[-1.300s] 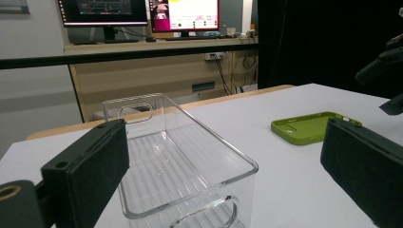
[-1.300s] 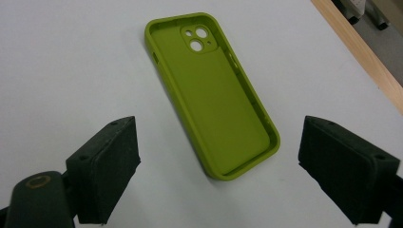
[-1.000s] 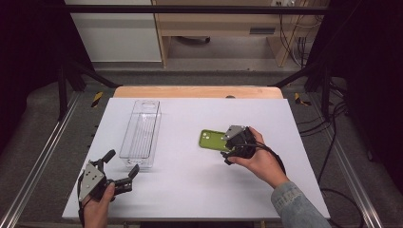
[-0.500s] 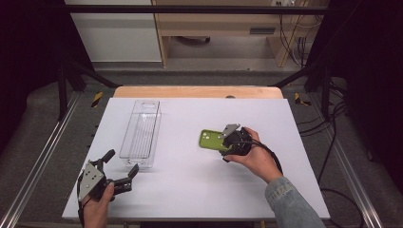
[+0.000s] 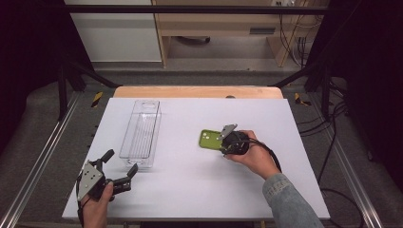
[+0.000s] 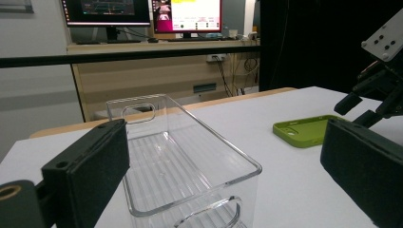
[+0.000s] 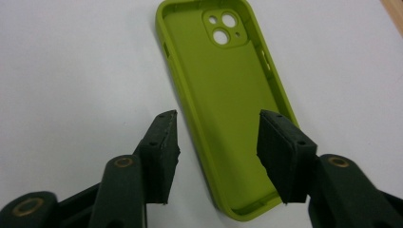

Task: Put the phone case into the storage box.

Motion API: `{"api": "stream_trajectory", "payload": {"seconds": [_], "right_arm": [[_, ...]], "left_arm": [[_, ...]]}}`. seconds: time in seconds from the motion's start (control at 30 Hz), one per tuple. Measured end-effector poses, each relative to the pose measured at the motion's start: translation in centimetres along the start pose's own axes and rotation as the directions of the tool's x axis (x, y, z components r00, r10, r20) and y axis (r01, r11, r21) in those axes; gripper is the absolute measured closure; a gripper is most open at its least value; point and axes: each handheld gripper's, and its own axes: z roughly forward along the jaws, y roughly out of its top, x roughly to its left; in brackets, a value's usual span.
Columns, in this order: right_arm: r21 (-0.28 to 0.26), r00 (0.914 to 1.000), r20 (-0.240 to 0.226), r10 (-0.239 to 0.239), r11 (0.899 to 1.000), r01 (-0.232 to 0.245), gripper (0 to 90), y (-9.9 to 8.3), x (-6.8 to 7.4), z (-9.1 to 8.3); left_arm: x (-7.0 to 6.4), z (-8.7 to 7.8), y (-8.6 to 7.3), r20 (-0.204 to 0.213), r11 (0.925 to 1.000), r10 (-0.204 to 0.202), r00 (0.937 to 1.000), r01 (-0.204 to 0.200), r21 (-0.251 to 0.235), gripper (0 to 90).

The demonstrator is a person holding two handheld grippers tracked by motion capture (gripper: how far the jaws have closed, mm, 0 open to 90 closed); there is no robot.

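While the right gripper point(image 7: 216, 142) jaws straddle it unclosed, the green phone case point(image 7: 223, 90) lies hollow-side up.

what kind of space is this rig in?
Likely a lab or data-collection station: a white table inside a metal frame, monitors on a desk behind, and loose cables on the floor.

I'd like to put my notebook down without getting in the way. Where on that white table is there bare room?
The widest bare patch is the far right corner, beyond the green phone case and the right gripper. The middle strip between the clear bin and the case is also bare. It is crowded near the left gripper, close to the bin's near end.
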Motion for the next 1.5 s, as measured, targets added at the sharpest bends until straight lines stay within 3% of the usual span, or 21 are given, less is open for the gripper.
{"api": "stream_trajectory", "payload": {"seconds": [0.33, 0.5, 0.87, 1.5], "right_arm": [[0.032, 0.9995, -0.032, 0.002, 0.999, -0.001, 63.3, -0.4, -0.4, 0.8], [0.041, 0.9984, -0.053, -0.021, 0.999, 0.023, 69.8, -0.5, -0.5, 0.9], [0.044, 0.9969, -0.072, -0.032, 0.998, 0.036, 74.2, -0.7, -0.8, 1.1], [0.085, 0.9879, -0.097, -0.121, 0.988, 0.13, 81.2, -0.3, -0.6, 1.8]], "left_arm": [[0.0, 0.0, 0.0, 0.004, 1.0, 0.0, 1.0, 0.0, 0.002, 1.8], [-0.1, 0.1, -0.1, 0.007, 1.0, 0.002, 1.0, -0.002, 0.004, 1.8], [-0.1, 0.1, -0.1, 0.008, 1.0, 0.005, 1.0, -0.005, 0.008, 1.8], [0.0, 0.1, -0.1, 0.003, 0.9999, 0.003, 1.0, -0.003, 0.011, 1.8]]}}
